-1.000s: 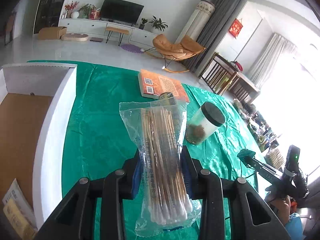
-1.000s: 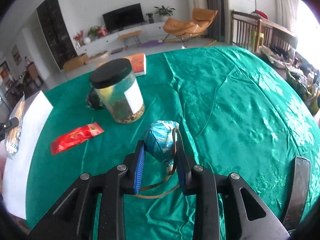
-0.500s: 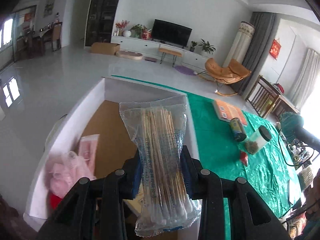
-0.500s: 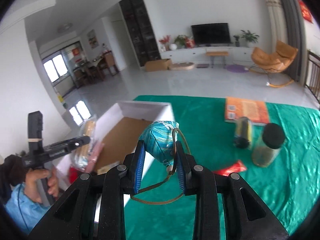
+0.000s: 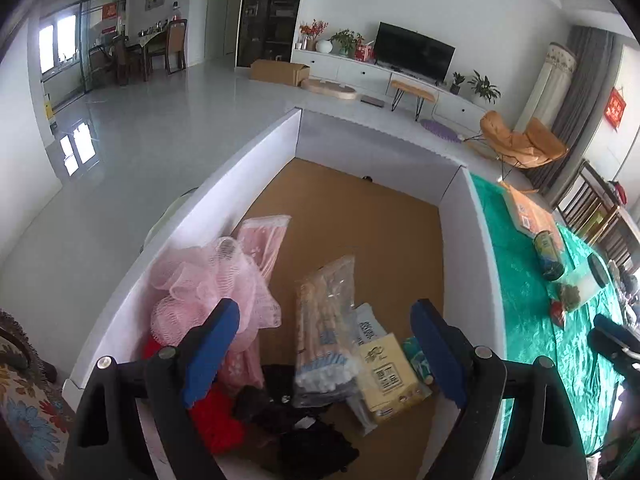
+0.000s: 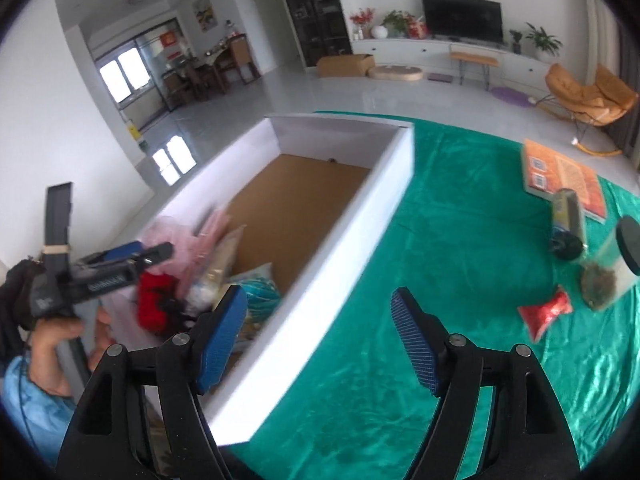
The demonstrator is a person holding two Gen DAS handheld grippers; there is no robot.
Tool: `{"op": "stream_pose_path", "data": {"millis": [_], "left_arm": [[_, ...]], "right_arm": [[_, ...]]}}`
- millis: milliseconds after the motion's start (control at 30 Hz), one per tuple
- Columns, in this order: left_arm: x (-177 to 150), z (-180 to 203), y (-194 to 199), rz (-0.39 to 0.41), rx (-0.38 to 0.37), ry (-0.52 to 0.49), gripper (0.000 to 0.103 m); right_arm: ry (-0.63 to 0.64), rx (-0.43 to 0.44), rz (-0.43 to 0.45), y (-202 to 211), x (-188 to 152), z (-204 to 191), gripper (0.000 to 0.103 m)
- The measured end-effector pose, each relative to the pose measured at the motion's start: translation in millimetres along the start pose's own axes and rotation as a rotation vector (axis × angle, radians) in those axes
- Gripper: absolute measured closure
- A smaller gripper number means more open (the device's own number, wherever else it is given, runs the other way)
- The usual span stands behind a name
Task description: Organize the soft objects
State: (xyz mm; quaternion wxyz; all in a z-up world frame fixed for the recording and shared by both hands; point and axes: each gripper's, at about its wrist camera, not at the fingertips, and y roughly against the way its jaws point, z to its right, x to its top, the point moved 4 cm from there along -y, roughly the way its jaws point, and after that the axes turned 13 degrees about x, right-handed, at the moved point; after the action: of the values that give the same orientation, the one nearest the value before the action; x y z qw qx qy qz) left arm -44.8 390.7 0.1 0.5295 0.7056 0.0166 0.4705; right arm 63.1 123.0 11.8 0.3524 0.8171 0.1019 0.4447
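My left gripper hangs over the white box, its jaws opening with nothing pressed between them. The clear bag of cotton swabs lies loose below it in the box, among a pink mesh puff, red and black cloth and a yellow packet. My right gripper is over the box's near wall, jaws opening and empty. The blue woven ball sits inside the box by its left finger. A hand holds the left gripper at the left of the right wrist view.
On the green cloth lie an orange book, a dark can on its side, a black-lidded jar and a red packet. Past the box's far wall is open floor.
Both grippers let go: the swab bag fell from the left one into the box and the blue ball from the right one. Both swung left from the table to over the box.
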Motion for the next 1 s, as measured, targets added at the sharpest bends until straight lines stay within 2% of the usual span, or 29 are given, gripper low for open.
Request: {"op": "stream_pose_path", "data": {"millis": [133,233,367,433,467,533,700,833,1000], "left_arm": [[6,43,24,0.059,-0.087,-0.019,0.016],[4,84,43,0.092,-0.157,-0.075,0.015],[-12,153,65,0.107,-0.258,-0.19,0.013],[-26,190,73,0.093,-0.302,-0.26,0.009],[-34,208,73,0.08,-0.321,-0.294,0.009],[-54,243,73,0.04,-0.367,-0.355,0.009],[-96,304,68,-0.036,-0.425,-0.466,0.009],[-110,325,60,-0.056,-0.416,-0.521,0.009],[-118,329,33,-0.086,-0.375,-0.541,0.009]], "right_arm": [[-0.086,-0.246,0.045,32,-53,95,0.025],[-0.21,-0.418,0.072,56,-106,166,0.025],[-0.336,-0.564,0.117,95,-167,223,0.025],[-0.408,-0.57,0.158,111,-181,234,0.025],[-0.442,-0.537,0.194,116,-178,236,0.025],[-0.436,-0.54,0.239,126,-174,234,0.025],[-0.459,-0.535,0.212,116,-174,238,0.025],[-0.507,-0.533,0.217,118,-187,243,0.025],[-0.533,-0.518,0.221,117,-190,247,0.025]]}}
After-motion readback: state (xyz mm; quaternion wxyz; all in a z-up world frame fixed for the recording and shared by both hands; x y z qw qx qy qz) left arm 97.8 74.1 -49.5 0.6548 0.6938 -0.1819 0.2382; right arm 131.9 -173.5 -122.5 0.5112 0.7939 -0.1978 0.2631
